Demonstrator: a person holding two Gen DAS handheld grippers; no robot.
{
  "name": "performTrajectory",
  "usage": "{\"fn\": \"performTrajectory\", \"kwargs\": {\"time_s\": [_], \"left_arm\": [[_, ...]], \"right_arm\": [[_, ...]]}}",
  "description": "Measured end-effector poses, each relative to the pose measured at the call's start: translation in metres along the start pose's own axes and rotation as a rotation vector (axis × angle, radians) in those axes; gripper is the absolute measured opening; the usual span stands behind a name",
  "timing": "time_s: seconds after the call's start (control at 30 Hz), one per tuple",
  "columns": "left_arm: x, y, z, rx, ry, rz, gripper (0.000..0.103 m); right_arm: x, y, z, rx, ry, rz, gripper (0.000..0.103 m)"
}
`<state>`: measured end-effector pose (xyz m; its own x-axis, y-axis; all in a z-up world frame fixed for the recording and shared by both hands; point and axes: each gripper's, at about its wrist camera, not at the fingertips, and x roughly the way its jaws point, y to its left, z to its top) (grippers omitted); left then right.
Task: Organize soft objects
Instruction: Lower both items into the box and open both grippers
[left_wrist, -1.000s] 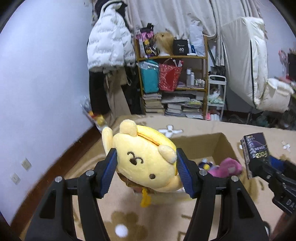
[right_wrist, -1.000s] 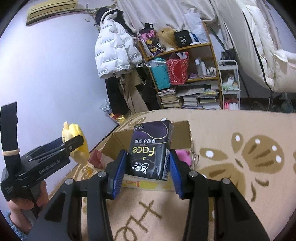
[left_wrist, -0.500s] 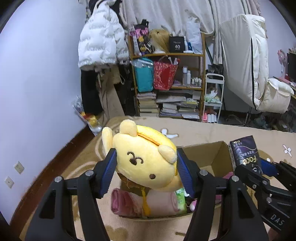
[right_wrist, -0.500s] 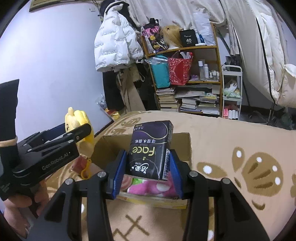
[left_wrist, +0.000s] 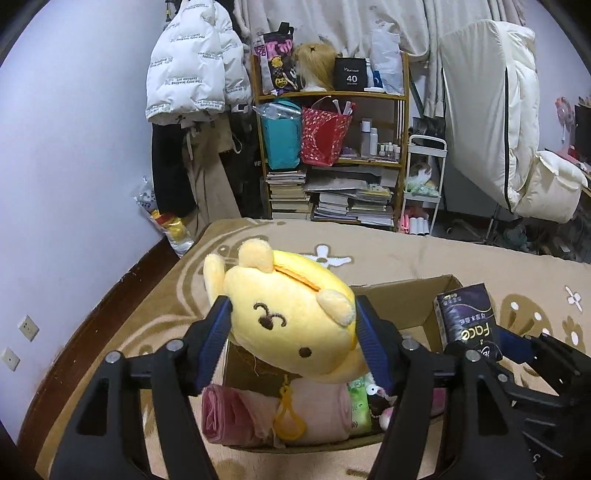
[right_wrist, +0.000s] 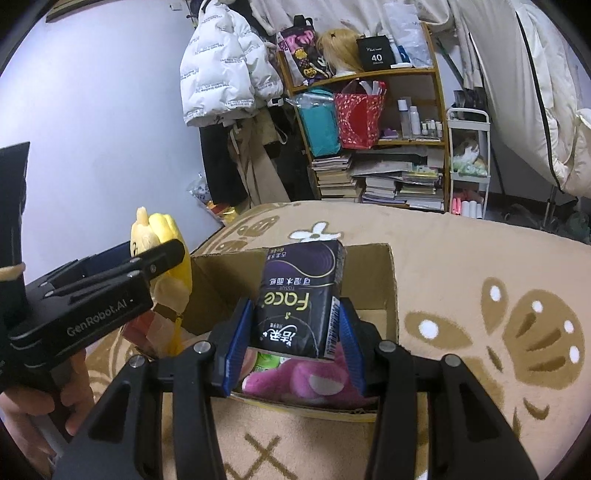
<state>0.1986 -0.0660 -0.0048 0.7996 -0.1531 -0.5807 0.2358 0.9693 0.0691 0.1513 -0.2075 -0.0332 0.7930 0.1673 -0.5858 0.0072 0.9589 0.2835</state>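
Two close wrist views, angled down, both over the same cardboard box (left_wrist: 406, 299) (right_wrist: 391, 295).

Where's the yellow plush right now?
The yellow plush sits between the opening jaws of the left gripper, over the left end of the cardboard box, above the rolled pink towel.
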Motion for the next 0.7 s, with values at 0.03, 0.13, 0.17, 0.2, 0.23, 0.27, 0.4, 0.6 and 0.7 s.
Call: {"fn": "performTrajectory", "kwargs": {"time_s": [0.03, 0.13, 0.17, 0.2, 0.23, 0.27, 0.4, 0.6, 0.7], "left_arm": [[0.002, -0.001, 0.000, 0.000, 0.008, 0.003, 0.070], [0.006, 0.000, 0.000, -0.007, 0.036, -0.002, 0.072], [0.006, 0.001, -0.001, -0.008, 0.040, -0.001, 0.072], [0.007, 0.001, -0.001, -0.008, 0.043, 0.003, 0.073], [0.007, 0.002, -0.002, -0.007, 0.048, 0.013, 0.074], [0.007, 0.003, -0.002, -0.002, 0.050, 0.022, 0.075], [0.003, 0.001, -0.003, 0.043, 0.049, 0.067, 0.085], [-0.017, 0.001, -0.006, 0.060, 0.021, 0.108, 0.100], [-0.030, 0.004, -0.009, 0.056, 0.012, 0.121, 0.102]], "right_arm": [[0.001, -0.001, 0.000, 0.005, 0.000, 0.003, 0.051], [0.005, -0.003, 0.001, 0.020, 0.010, 0.002, 0.051], [0.005, -0.004, 0.001, 0.025, 0.011, 0.003, 0.051], [0.005, -0.005, 0.000, 0.027, 0.010, 0.007, 0.051], [0.005, -0.005, 0.000, 0.027, 0.010, 0.008, 0.051], [0.004, -0.005, 0.000, 0.028, 0.009, 0.006, 0.051], [0.001, -0.005, 0.000, 0.035, 0.011, 0.002, 0.059], [-0.010, -0.003, -0.003, 0.039, 0.011, -0.015, 0.078], [-0.021, -0.001, -0.005, 0.041, 0.003, -0.020, 0.089]]}}
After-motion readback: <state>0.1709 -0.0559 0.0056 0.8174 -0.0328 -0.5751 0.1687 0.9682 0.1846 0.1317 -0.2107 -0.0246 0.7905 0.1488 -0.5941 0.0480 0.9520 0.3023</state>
